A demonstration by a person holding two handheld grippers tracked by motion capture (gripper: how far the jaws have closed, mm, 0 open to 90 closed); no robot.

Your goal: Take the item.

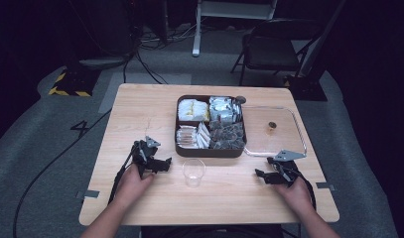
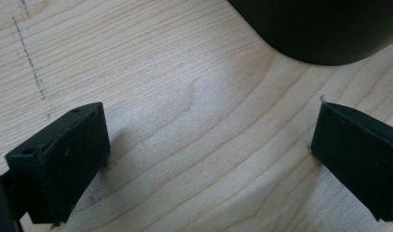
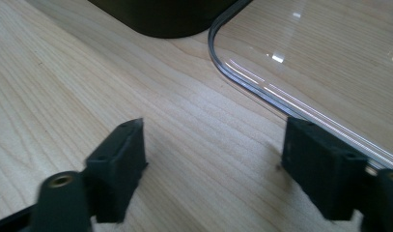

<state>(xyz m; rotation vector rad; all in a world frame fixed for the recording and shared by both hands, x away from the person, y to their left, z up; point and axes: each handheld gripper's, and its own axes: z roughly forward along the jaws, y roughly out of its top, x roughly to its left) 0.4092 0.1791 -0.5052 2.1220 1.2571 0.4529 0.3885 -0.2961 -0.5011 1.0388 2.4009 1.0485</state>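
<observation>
A dark brown box with four compartments of wrapped packets stands at the middle of the wooden table. A clear lid lies flat to its right, with a small brown knob on it. In front of the box stands an empty clear cup. My left gripper rests open on the table left of the cup; its jaws frame bare wood, with the box corner ahead. My right gripper sits open right of the cup, its jaws apart near the lid's rounded corner and the box.
A small dark round object sits at the box's far right corner. Beyond the table are a folding chair, floor cables and a yellow-black striped base. A pencil-like line marks the wood.
</observation>
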